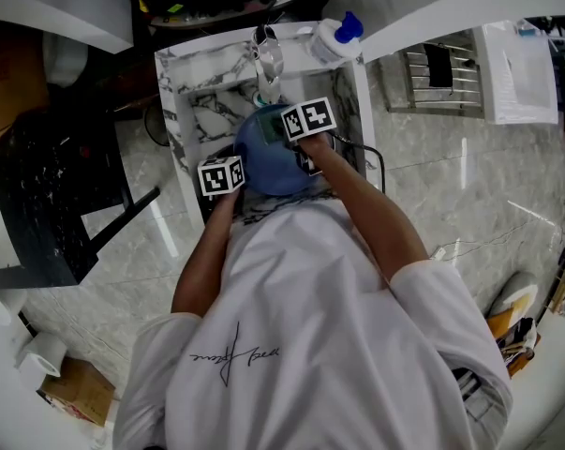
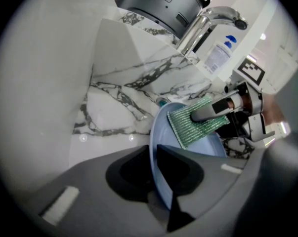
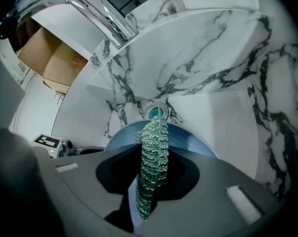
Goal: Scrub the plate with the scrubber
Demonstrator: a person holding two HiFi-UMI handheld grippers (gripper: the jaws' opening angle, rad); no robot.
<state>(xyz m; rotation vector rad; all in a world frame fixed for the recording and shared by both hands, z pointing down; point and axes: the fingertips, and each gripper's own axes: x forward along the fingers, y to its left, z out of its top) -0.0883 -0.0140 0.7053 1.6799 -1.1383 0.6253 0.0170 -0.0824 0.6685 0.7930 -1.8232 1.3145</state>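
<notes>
L gripper [image 2: 155, 154] clamps blue plate [image 2: 210, 144] by its rim over marble sink [image 2: 119, 112]; R gripper [image 3: 149, 179] pinches green scrubber [image 3: 153, 142], laid on plate's face.

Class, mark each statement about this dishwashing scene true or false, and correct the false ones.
1. The left gripper grips the blue plate by its rim. True.
2. The right gripper is empty. False: it is shut on the green scrubber.
3. The scrubber lies against the plate's face. True.
4. The plate lies flat on the floor. False: it is held tilted over the marble sink.
5. The bottle behind the sink has a red cap. False: its cap is blue.
</notes>
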